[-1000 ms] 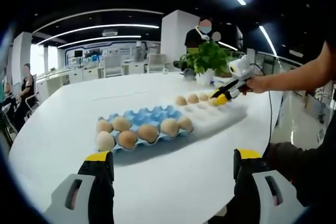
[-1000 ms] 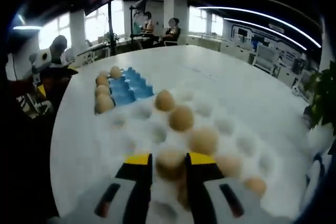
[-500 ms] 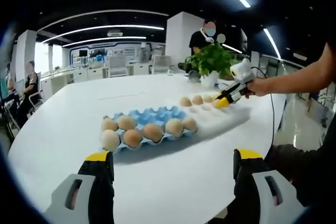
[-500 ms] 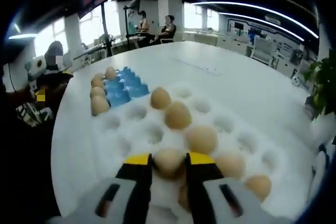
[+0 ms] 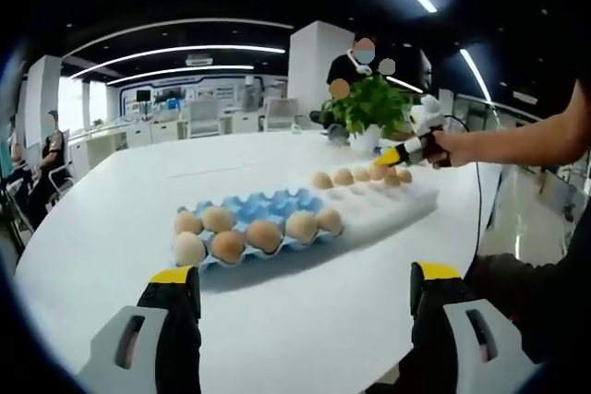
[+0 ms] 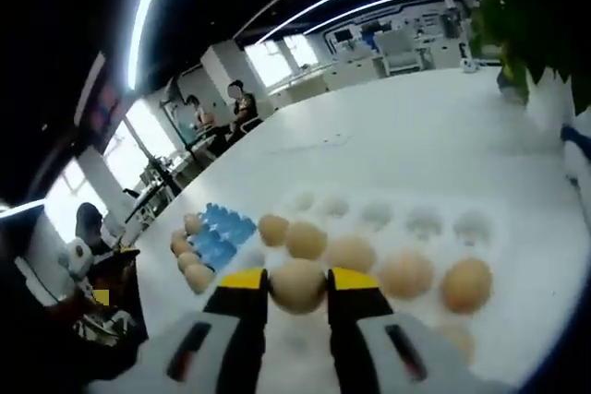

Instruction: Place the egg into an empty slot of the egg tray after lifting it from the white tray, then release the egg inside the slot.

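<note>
**Egg held above the white tray, blue tray off to the left**

The egg (image 6: 297,285) sits between the yellow tips of the right gripper (image 6: 296,285), pinched on both sides, its rounded end facing forward out of the jaws. It looks lifted off the white tray (image 6: 517,246), though how far is hard to judge.

Going left to right in the right gripper view: the blue egg tray (image 6: 222,232) lies far to the left and further away, with eggs along its near edge and several blue slots visible behind them. Then comes the held egg, and to its right a row of eggs still sitting in the white tray, with empty dimples behind them. So the target lies up and to the left of the jaws, well apart from the egg.

In the left gripper view the order reverses: the egg tray (image 5: 268,205) lies centre-left, the white tray (image 5: 406,205) touching or just beside its right end, and the right gripper (image 5: 392,156) hovers over the far right end in a person's hand (image 5: 445,147). The left gripper (image 5: 305,292) is spread wide, grasping nothing, above the bare white table (image 5: 305,320). It is nearer the egg tray, but the egg is with the right one.

My judgement: the lift is under way; the carry to an empty blue slot comes next.
</note>
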`<state>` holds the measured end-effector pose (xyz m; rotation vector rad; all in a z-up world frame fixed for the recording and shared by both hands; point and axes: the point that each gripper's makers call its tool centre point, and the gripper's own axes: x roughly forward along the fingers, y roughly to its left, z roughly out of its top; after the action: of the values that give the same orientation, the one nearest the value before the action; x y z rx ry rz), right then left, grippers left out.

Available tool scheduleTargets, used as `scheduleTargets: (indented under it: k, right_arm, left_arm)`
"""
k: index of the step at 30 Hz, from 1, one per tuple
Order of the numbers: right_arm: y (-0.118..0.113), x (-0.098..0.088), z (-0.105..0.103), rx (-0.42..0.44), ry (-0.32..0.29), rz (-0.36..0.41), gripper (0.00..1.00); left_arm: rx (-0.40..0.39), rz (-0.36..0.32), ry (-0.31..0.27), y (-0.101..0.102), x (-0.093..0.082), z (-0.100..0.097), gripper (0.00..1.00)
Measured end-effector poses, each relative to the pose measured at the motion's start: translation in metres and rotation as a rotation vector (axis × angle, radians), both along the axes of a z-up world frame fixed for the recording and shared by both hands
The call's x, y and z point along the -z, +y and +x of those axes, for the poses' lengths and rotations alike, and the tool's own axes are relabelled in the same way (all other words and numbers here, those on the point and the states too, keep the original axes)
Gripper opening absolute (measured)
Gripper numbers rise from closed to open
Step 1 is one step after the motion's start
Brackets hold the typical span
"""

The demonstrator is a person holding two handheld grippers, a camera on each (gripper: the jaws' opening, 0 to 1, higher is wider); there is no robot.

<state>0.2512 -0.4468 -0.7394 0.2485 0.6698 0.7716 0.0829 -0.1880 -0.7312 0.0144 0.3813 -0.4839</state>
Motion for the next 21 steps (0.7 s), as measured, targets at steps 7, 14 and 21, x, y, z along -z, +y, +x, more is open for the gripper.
scheduleTargets:
  k: [7,14,21]
  right_arm:
    - [0.021,-0.004,-0.001,-0.004,0.031,0.041,0.25]
    - [0.053,-0.005,0.013,-0.030,0.058,0.086,0.25]
    - [0.116,-0.009,0.010,-0.065,0.115,0.185,0.25]
  left_arm:
    - [-0.013,-0.003,0.001,0.005,0.001,-0.003,0.96]
    - [-0.035,-0.004,-0.005,0.013,0.000,-0.004,0.95]
    - [-0.053,0.001,-0.010,0.020,-0.001,-0.008,0.96]
